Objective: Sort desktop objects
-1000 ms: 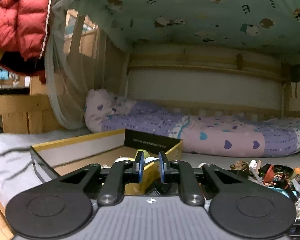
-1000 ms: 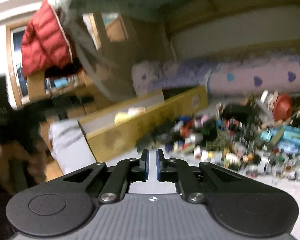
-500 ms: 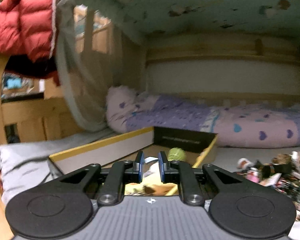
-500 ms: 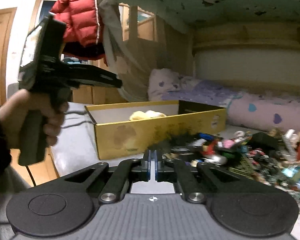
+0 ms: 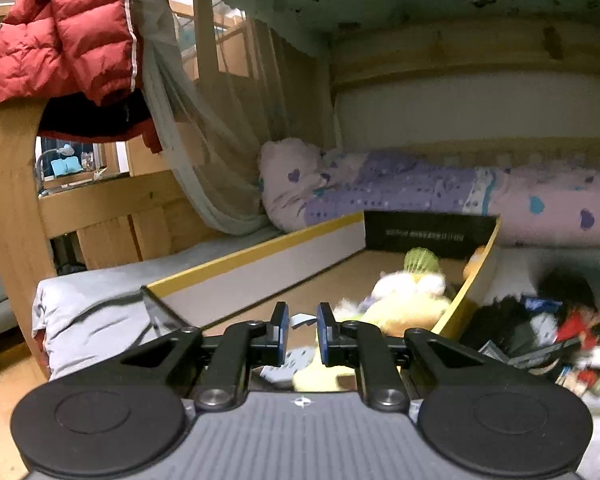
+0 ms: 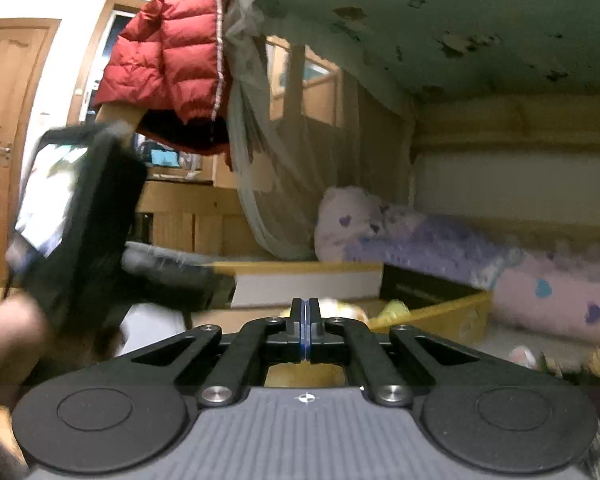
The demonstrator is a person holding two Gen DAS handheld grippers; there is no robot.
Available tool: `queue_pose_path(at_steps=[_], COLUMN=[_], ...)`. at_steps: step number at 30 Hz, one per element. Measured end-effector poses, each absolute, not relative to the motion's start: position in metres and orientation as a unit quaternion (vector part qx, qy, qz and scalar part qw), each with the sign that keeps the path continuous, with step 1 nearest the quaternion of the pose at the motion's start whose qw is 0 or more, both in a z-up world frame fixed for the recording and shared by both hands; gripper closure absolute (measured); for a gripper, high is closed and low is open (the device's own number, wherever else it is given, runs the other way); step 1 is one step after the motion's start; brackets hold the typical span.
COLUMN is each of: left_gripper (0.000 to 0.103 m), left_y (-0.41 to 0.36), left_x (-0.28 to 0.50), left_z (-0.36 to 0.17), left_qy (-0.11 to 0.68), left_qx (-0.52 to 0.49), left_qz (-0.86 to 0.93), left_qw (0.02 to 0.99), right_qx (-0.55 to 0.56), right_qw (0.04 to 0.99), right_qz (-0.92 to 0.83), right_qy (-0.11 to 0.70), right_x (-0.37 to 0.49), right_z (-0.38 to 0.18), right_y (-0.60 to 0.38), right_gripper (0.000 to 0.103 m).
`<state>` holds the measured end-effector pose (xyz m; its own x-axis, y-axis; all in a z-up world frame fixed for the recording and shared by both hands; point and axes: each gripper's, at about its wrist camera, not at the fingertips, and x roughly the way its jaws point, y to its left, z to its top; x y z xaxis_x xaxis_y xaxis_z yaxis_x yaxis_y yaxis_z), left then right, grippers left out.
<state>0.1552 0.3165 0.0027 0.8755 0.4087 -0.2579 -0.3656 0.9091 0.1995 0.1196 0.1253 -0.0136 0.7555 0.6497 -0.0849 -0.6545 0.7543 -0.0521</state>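
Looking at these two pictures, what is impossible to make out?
- Pile of small objects, left wrist view: motion blur, individual items unreadable.
- Near end of the yellow box, both views: hidden behind the tongs' bodies.
- Print on the box's black end panel: too small.
- Left tongs' body, right wrist view: smeared by motion.

Before you, the bed (image 5: 100, 304), grey-sheeted, carries the yellow-rimmed box (image 5: 260, 256); right of the box lies a heap of small objects (image 5: 540, 332), behind it the rolled purple quilt (image 5: 420, 184).

Both wrist views look low across the bed, sharing the yellow box (image 5: 256, 256) (image 6: 432, 312) and red jacket (image 5: 64, 36) (image 6: 168, 52).
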Motion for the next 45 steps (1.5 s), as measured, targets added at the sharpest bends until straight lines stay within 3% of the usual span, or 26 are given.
queue_pose_path(at_steps=[6,14,17,21,32,36,40,45], left_gripper=[0.088,0.087,0.082,0.061,0.052,0.052,0.051,0.051], left_y=[0.327,0.330,0.328,0.327,0.343,0.354,0.358,0.336], left_x=[0.152,0.159,0.158,0.154,0.088,0.060,0.042,0.042], left_z=[-0.005,-0.022,-0.024,-0.024,-0.004,0.008,0.018,0.027], left_qy=[0.148,0.174,0.172,0.166,0.136,0.088,0.045,0.033], left_qx=[0.052,0.045,0.056,0.056,-0.005,-0.067,-0.119,-0.104], left_qz=[0.180,0.197,0.194,0.191,0.221,0.209,0.191,0.165], left_qw=[0.971,0.964,0.964,0.966,0.966,0.972,0.973,0.980], right_qx=[-0.101,-0.115,-0.116,-0.098,-0.022,-0.005,0.026,-0.077], right_qw=[0.920,0.906,0.903,0.897,0.888,0.899,0.896,0.896], right_qz=[0.376,0.408,0.413,0.431,0.445,0.423,0.410,0.390], right_qy=[-0.038,0.002,0.007,0.020,0.117,0.115,0.171,0.199], right_x=[0.144,0.186,0.195,0.200,0.206,0.182,0.112,0.019], right_z=[0.000,-0.008,-0.012,-0.015,-0.016,-0.016,-0.036,-0.049], right_y=[0.175,0.208,0.216,0.218,0.221,0.196,0.121,0.032], right_gripper=[0.100,0.100,0.100,0.100,0.095,0.095,0.097,0.097])
